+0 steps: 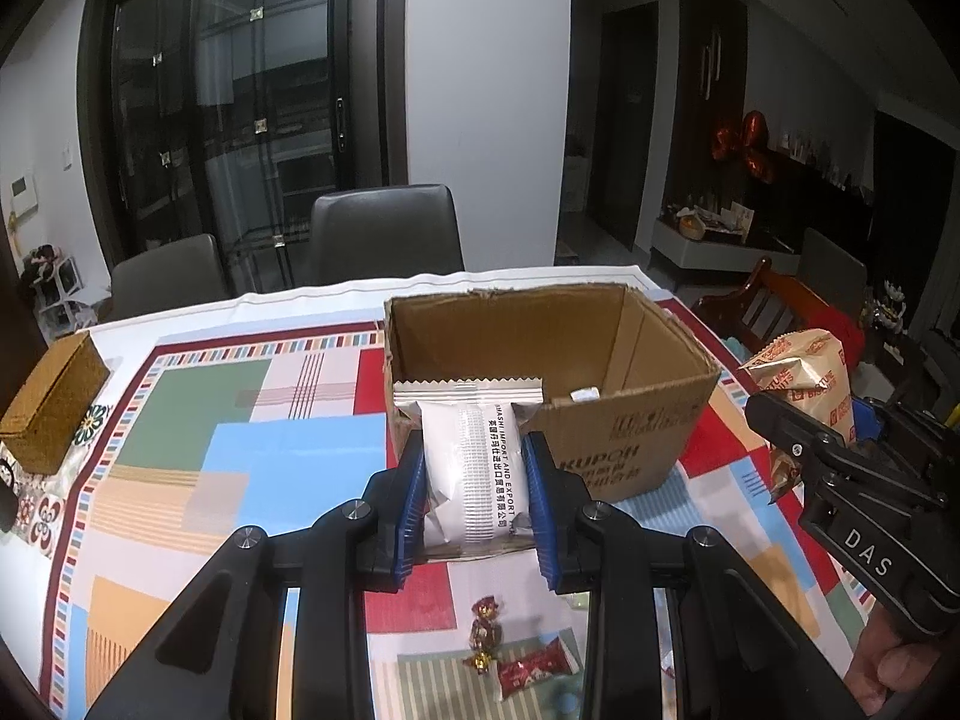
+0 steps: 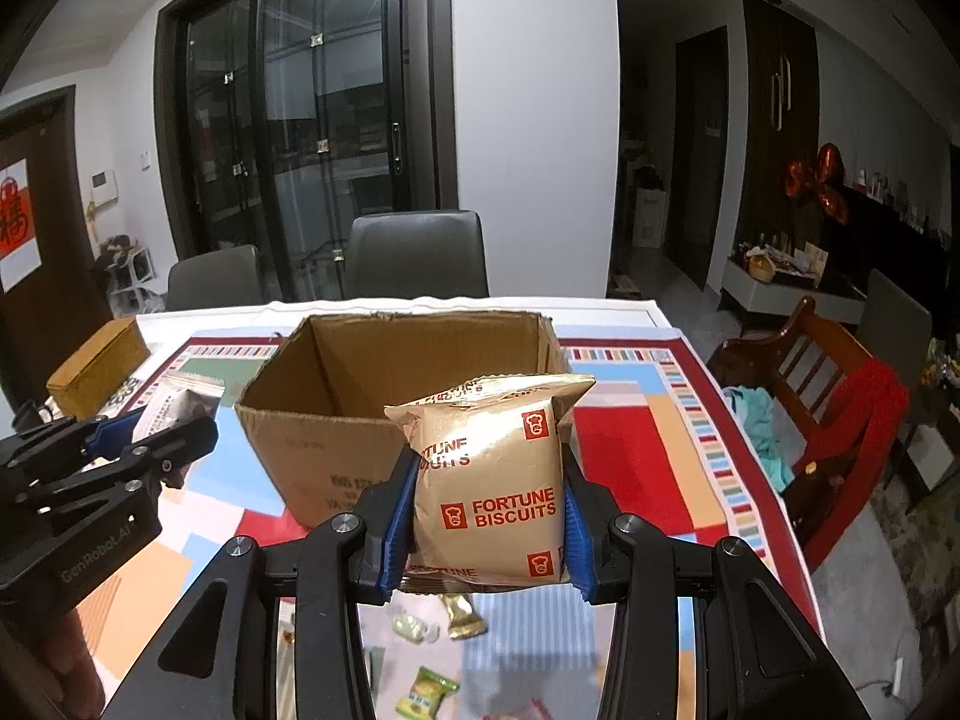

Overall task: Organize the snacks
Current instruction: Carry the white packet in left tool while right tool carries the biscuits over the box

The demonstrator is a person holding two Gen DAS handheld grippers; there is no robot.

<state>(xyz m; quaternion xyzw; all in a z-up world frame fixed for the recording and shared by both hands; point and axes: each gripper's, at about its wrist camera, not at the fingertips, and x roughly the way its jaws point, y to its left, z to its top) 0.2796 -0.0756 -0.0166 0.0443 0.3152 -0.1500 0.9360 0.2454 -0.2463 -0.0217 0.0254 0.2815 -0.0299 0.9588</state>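
Observation:
My left gripper [image 1: 474,492] is shut on a white snack packet [image 1: 474,474], held above the table just before the near wall of the open cardboard box [image 1: 630,438]. In the right wrist view my right gripper [image 2: 489,516] is shut on a gold Fortune Biscuits bag [image 2: 492,480], lifted in front of the same cardboard box [image 2: 312,444]. The gold bag [image 1: 804,378] and right gripper also show at the right of the left wrist view. A small white item [image 1: 585,394] lies inside the box. Loose candies remain on the tablecloth: a red wrapper [image 1: 534,669], a brown candy [image 1: 485,630], a green packet [image 2: 423,690], a gold sachet [image 2: 462,615].
A woven brown box [image 1: 51,402] stands at the table's left edge. Two grey chairs [image 1: 384,234] stand behind the far side. A wooden chair [image 2: 828,420] with red cloth is off the right edge. The patterned tablecloth [image 1: 240,450] covers the table.

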